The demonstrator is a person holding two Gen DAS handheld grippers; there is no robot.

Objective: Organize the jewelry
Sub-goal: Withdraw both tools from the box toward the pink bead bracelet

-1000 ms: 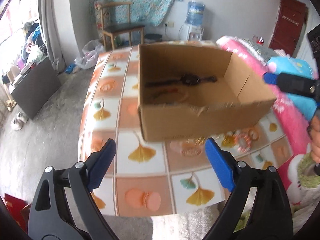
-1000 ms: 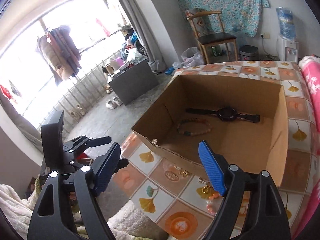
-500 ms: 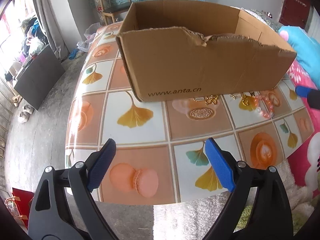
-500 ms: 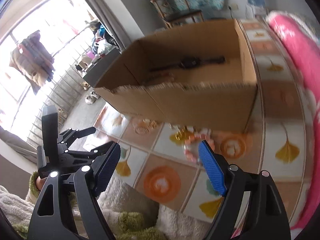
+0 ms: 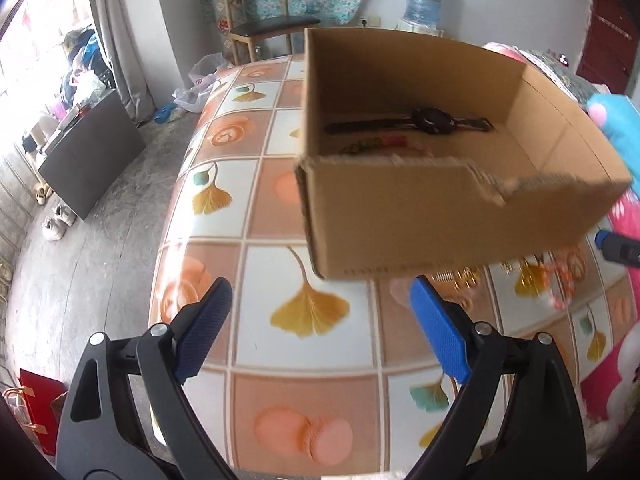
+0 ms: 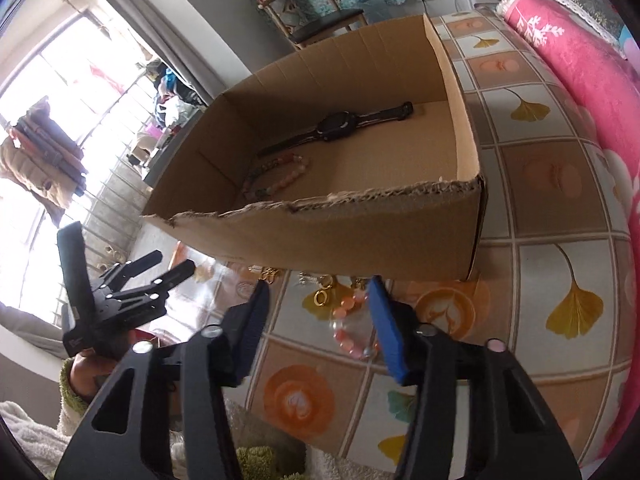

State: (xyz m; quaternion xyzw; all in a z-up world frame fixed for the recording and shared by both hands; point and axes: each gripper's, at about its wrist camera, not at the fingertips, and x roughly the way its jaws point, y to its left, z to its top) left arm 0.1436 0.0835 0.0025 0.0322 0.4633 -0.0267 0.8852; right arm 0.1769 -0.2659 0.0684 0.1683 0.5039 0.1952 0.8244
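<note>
An open cardboard box [image 5: 440, 216] [image 6: 360, 232] stands on the tiled table [image 5: 280, 208]. Inside lie a black watch [image 5: 428, 120] [image 6: 340, 126] and a beaded bracelet [image 6: 276, 176]. In front of the box lie a pink bead bracelet [image 6: 352, 328] [image 5: 560, 276], gold rings [image 6: 322, 296] and small gold pieces [image 5: 460, 274]. My left gripper [image 5: 320, 320] is open and empty, before the box's near left corner. My right gripper [image 6: 318, 300] is open and empty, just above the rings and pink bracelet. The left gripper also shows in the right wrist view [image 6: 132, 284].
A pink floral blanket [image 6: 580, 80] lies along the table's right side. A wooden chair [image 5: 260, 12], a water dispenser [image 5: 420, 0] and a dark cabinet [image 5: 88, 152] stand beyond the table. White and green fluffy fabric [image 6: 260, 456] lies at the near edge.
Both grippers shifted view: the left one rose and now looks into the box again. The right one moved closer and lower, over the jewelry in front of the box. Both stay open.
</note>
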